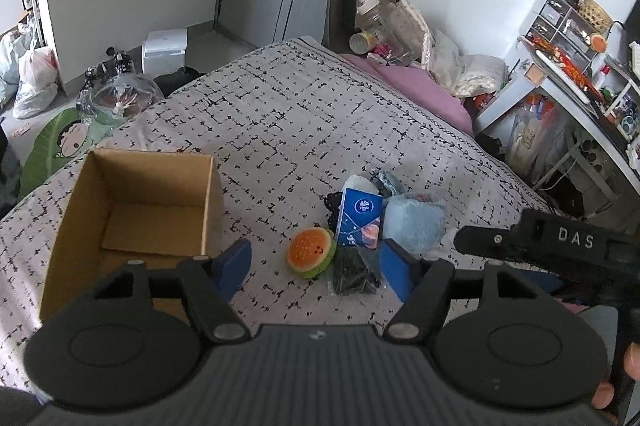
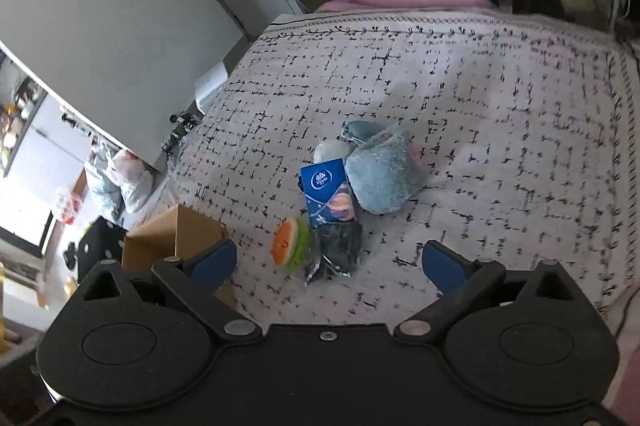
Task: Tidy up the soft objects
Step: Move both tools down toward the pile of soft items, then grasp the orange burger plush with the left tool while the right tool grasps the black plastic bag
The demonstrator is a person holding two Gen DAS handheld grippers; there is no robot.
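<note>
Cardboard box (image 1: 132,222): open-topped, on the bedspread (image 1: 280,114), at 9 o'clock of the pile.
Left gripper (image 1: 316,266): jaws apart, gripping nothing, above the burger toy (image 1: 312,252).
Pile: tissue pack (image 1: 358,216), blue plush (image 1: 414,222) touching at 3 o'clock.
Right gripper (image 2: 330,266): jaws wide, unladen.

Both wrist views angled down over the bed (image 1: 280,114), near, sharing the toy pile (image 1: 360,226).

Cardboard box (image 1: 132,210): matt brown, plain inside. Bedspread (image 1: 280,114): woven cloth, printed. Burger toy (image 1: 312,252): soft, matt. Blue plush (image 1: 414,222): fuzzy pile. Tissue pack (image 1: 358,222), dark packet (image 1: 354,272): glossy plastic film.
</note>
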